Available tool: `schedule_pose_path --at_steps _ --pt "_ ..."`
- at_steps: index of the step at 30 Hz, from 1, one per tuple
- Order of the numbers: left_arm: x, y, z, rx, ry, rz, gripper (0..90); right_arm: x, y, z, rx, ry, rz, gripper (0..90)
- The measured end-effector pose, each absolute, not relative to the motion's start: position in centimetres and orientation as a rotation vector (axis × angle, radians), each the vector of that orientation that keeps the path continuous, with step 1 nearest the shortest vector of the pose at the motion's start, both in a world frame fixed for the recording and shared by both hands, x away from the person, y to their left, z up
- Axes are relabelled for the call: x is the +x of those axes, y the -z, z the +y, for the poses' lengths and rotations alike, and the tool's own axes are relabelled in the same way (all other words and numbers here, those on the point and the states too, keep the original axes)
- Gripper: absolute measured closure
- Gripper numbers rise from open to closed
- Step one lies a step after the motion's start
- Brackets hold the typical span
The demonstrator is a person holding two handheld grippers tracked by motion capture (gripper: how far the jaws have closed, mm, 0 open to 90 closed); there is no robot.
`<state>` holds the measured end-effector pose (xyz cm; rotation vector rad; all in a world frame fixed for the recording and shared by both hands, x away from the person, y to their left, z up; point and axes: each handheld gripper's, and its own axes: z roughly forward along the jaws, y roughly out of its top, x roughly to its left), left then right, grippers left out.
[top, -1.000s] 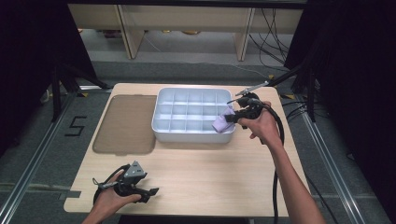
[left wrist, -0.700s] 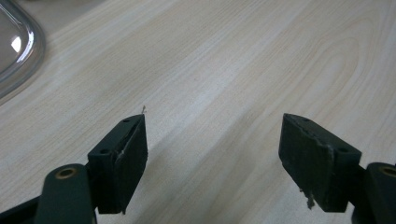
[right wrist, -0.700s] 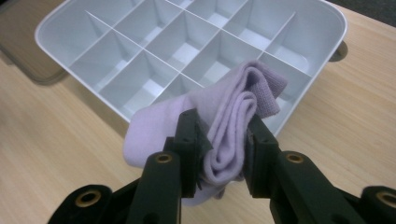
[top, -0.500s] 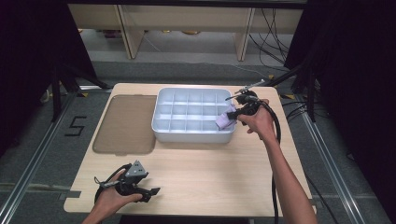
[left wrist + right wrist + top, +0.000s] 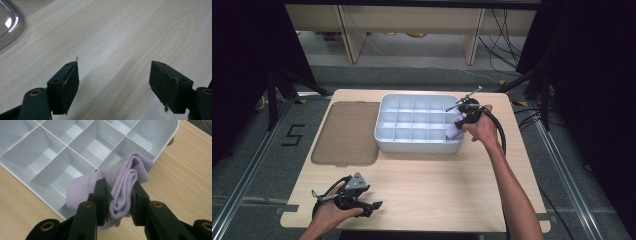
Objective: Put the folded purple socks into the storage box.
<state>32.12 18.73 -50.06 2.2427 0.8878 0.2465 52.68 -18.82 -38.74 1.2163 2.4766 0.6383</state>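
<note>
A pale blue-grey divided tray (image 5: 387, 140) (image 5: 15, 172) with several empty compartments stands at the table's far middle. My right gripper (image 5: 460, 122) (image 5: 119, 200) hangs over the tray's near right corner, shut on a folded lilac cloth (image 5: 455, 131) (image 5: 125, 182). The cloth hangs above the corner compartment and the tray's rim. My left gripper (image 5: 374, 206) (image 5: 113, 85) lies low at the table's near left edge, jaws wide apart, nothing between them but bare wood.
A brown translucent lid (image 5: 346, 132) (image 5: 7, 22) lies flat to the left of the tray. The light wooden table (image 5: 437, 185) has open room across its near half. Black cables trail from both grippers.
My right gripper has carried the lilac cloth a little toward the near right corner of the tray. The left gripper has stayed in place.
</note>
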Motion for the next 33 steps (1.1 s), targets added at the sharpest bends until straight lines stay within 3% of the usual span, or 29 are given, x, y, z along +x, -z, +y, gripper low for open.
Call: schedule_pose_path --at_steps 28,33 --pt "32.1 50.0 18.8 2.244 -0.218 0.877 23.7 52.9 42.9 -16.5 1.068 -0.414 2.578 71.3" --pt "32.1 50.0 18.7 2.236 -0.225 0.881 23.7 52.8 43.4 -16.5 1.085 -0.435 2.577 67.5"
